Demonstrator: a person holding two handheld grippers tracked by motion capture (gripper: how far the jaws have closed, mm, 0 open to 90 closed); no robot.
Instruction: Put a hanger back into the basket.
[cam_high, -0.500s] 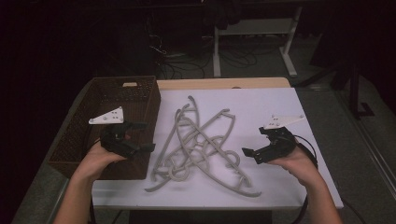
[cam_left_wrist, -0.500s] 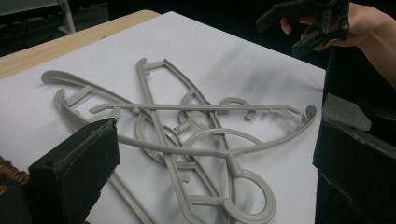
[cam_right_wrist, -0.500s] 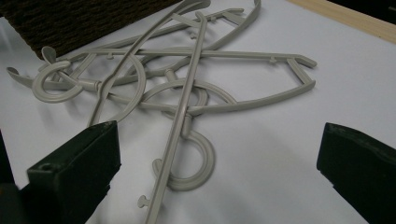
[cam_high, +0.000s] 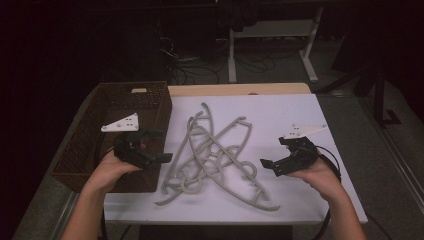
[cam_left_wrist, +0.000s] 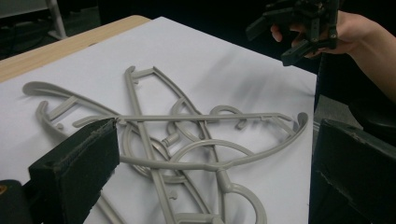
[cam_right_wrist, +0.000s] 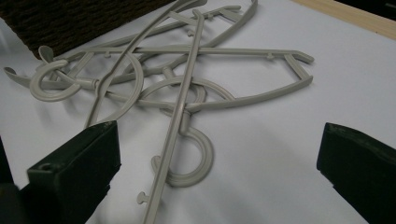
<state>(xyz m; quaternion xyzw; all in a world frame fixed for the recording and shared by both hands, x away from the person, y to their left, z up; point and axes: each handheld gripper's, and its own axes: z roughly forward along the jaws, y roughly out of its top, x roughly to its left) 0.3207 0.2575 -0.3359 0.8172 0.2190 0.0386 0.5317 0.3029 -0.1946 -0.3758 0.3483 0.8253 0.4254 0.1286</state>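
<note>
1. I see my left gripper (cam_high: 159, 146) with jaws spread wide and nothing between them, hovering over the near corner of the wicker basket (cam_high: 95, 145).
2. My right gripper (cam_high: 272, 156) also stands wide and grips nothing.
3. The tangled pile of grey hangers (cam_high: 215, 155) lies on the white sheet (cam_high: 280, 112) between my 2 grippers, just ahead of each one's jaws, touching neither.
</note>
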